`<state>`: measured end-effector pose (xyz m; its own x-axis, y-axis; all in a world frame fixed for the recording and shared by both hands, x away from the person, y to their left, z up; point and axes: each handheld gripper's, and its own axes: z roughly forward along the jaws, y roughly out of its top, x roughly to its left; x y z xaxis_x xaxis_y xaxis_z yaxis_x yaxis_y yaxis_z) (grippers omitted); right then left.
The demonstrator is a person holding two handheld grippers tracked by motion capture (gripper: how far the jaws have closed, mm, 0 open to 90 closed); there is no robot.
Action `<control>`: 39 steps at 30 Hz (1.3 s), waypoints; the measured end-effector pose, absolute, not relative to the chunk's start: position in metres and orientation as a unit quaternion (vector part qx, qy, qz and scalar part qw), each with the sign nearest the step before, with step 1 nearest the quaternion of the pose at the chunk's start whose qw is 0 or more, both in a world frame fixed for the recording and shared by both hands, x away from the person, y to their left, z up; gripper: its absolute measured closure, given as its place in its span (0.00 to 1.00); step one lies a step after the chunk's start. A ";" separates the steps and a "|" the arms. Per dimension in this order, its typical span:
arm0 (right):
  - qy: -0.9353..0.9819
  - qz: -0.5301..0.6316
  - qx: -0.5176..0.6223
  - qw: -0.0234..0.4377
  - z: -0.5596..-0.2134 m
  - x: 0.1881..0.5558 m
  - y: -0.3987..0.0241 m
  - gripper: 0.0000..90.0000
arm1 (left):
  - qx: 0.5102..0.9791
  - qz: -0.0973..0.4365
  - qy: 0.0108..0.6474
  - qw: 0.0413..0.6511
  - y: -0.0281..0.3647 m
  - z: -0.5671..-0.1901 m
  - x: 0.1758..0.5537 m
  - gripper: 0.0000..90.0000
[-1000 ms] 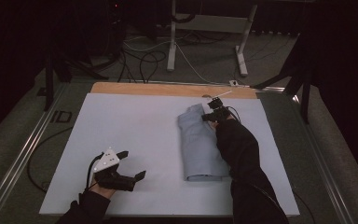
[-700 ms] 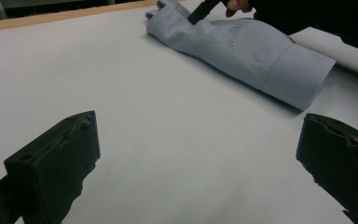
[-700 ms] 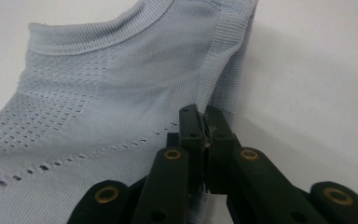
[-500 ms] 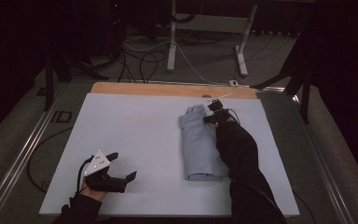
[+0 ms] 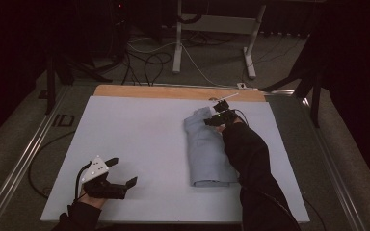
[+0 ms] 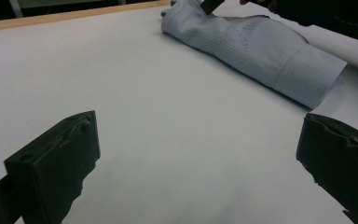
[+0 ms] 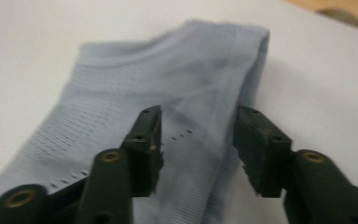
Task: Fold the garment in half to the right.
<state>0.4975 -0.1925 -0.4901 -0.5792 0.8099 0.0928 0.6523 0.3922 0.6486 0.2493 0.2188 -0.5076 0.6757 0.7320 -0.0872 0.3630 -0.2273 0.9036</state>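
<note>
A folded light-blue garment [image 5: 207, 151] lies lengthwise on the right half of the white board [image 5: 139, 139]. My right gripper [image 5: 219, 117] is at the garment's far end. In the right gripper view it [image 7: 199, 116] is open, its jaws standing either side of a hemmed fold of the cloth [image 7: 168, 79] without closing on it. My left gripper [image 5: 124, 171] is near the board's front left corner, open wide over bare board [image 6: 186, 116] with nothing between its jaws. From there the garment [image 6: 261, 46] lies off to the upper right.
A strip of bare wood [image 5: 173, 92] runs along the far edge of the board. Beyond the table are cables [image 5: 144, 62] and a white stand's legs [image 5: 212, 43] on the floor. Metal rails [image 5: 24, 159] border the table's sides.
My left gripper has drifted a little left and toward the front edge. The right gripper has stayed at the garment's far end, shifting only slightly.
</note>
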 end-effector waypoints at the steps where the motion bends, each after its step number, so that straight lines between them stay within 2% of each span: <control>1: 0.825 0.330 0.441 0.123 -0.489 0.497 -0.191 0.47 | 0.761 0.183 0.359 0.509 0.219 -0.508 0.249 0.00; 3: 0.826 0.333 0.438 0.124 -0.485 0.496 -0.189 0.43 | 0.761 0.185 0.357 0.509 0.220 -0.508 0.249 0.00; 10: 0.824 0.347 0.427 0.134 -0.472 0.487 -0.182 0.46 | 0.759 0.189 0.362 0.507 0.226 -0.509 0.248 0.00; 13: 0.827 0.348 0.422 0.134 -0.470 0.484 -0.179 0.57 | 0.759 0.190 0.362 0.506 0.227 -0.509 0.247 0.00; 14: 0.828 0.350 0.418 0.132 -0.469 0.483 -0.179 0.68 | 0.760 0.191 0.362 0.505 0.228 -0.509 0.247 0.00; 20: 0.844 0.336 0.400 0.124 -0.476 0.479 -0.167 1.00 | 0.760 0.191 0.364 0.504 0.229 -0.511 0.246 0.00; 27: 0.858 0.336 0.372 0.112 -0.481 0.453 -0.161 1.00 | 0.759 0.188 0.365 0.505 0.231 -0.512 0.246 0.00; 39: 0.863 0.370 0.330 0.097 -0.481 0.376 -0.168 1.00 | 0.755 0.195 0.366 0.508 0.233 -0.509 0.246 0.00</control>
